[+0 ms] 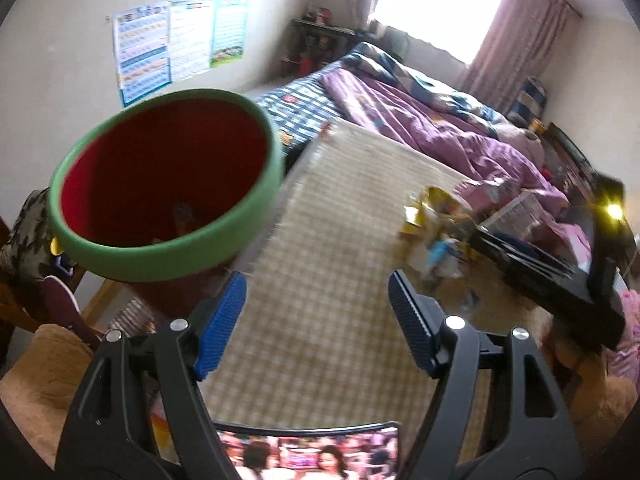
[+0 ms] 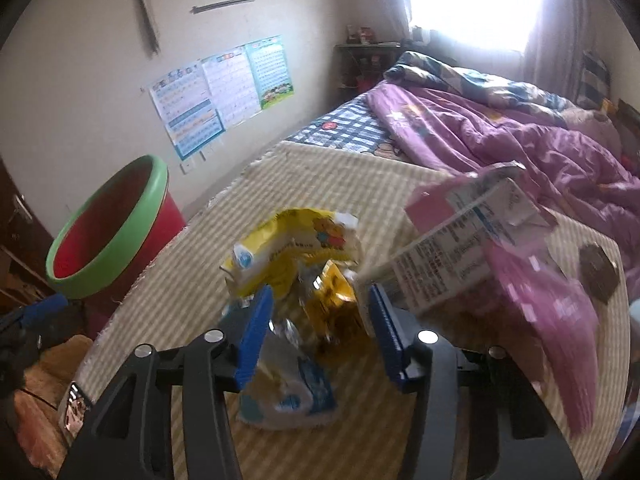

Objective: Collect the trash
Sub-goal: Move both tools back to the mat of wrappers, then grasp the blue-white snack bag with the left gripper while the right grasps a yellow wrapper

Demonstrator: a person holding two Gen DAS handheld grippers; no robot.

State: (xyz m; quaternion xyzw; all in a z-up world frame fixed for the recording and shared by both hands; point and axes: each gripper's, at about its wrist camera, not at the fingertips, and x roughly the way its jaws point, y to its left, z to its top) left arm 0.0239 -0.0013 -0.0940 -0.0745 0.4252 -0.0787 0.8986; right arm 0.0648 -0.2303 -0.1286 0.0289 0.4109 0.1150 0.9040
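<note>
A heap of snack wrappers (image 2: 296,252), yellow, gold and silver, lies on the checked tablecloth (image 2: 200,280). My right gripper (image 2: 320,320) is down over the heap, with crumpled gold and silver wrappers filling the gap and touching both blue pads. A white and blue wrapper (image 2: 292,400) lies under it. A red bin with a green rim (image 2: 108,276) stands off the table's left edge. In the left wrist view the bin's rim (image 1: 168,248) is close by my left finger. My left gripper (image 1: 316,312) is open over bare cloth, and the wrappers (image 1: 432,224) lie to its far right.
A pink and white carton (image 2: 460,256) and a pink bag (image 2: 552,320) lie right of the heap. A dark round thing (image 2: 598,272) sits at the table's right edge. A black box (image 1: 560,272), a lit phone (image 1: 308,456) and a bed with a purple quilt (image 2: 500,136) are around.
</note>
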